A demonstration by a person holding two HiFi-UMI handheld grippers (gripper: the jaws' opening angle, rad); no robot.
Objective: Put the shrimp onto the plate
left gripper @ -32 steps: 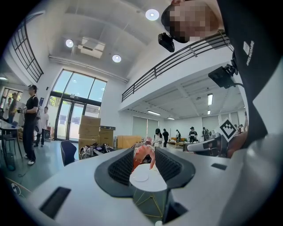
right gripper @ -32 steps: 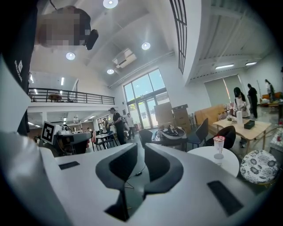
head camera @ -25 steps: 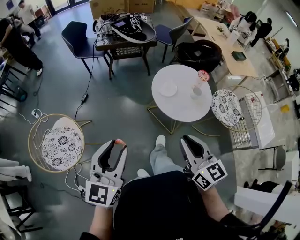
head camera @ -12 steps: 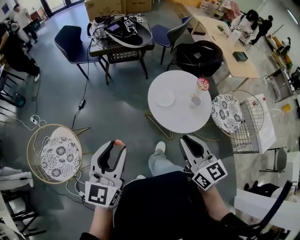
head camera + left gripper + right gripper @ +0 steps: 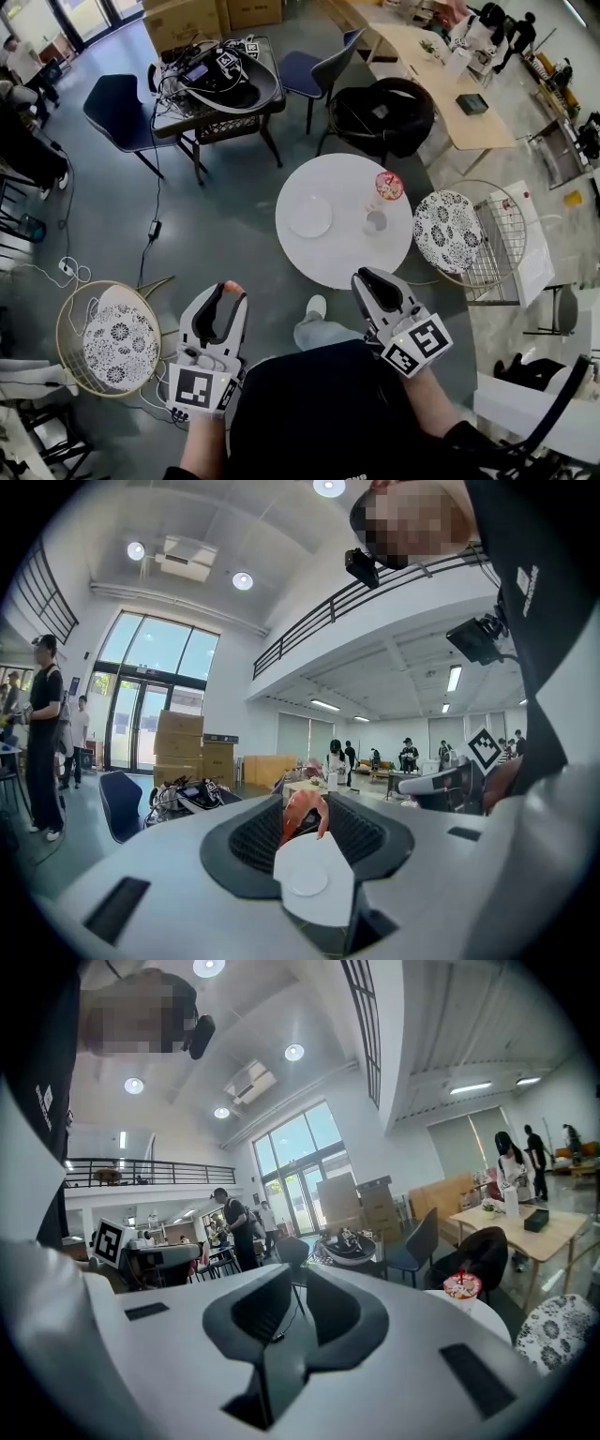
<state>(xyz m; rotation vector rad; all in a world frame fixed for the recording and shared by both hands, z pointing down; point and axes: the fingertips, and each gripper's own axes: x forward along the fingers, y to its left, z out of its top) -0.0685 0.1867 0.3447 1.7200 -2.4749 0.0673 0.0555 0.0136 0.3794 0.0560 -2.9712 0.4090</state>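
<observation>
Nearest, the left tool (image 5: 229,296) is closed on the small orange-pink shrimp (image 5: 233,286), pinching it only at the very tips. The right tool (image 5: 367,279) is closed with nothing in it. Further on, the round white bench (image 5: 328,258) carries the small round white plate (image 5: 310,217), well apart from the shrimp. So slight a hold could let the shrimp slip during the carry across.

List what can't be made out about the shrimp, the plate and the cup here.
- shrimp: its lower part is hidden behind a white part of the left gripper in the left gripper view; in the head view it is only a tiny orange tip.
- plate: not seen in either gripper view.
- cup: its contents are too small to tell in the head view.
</observation>
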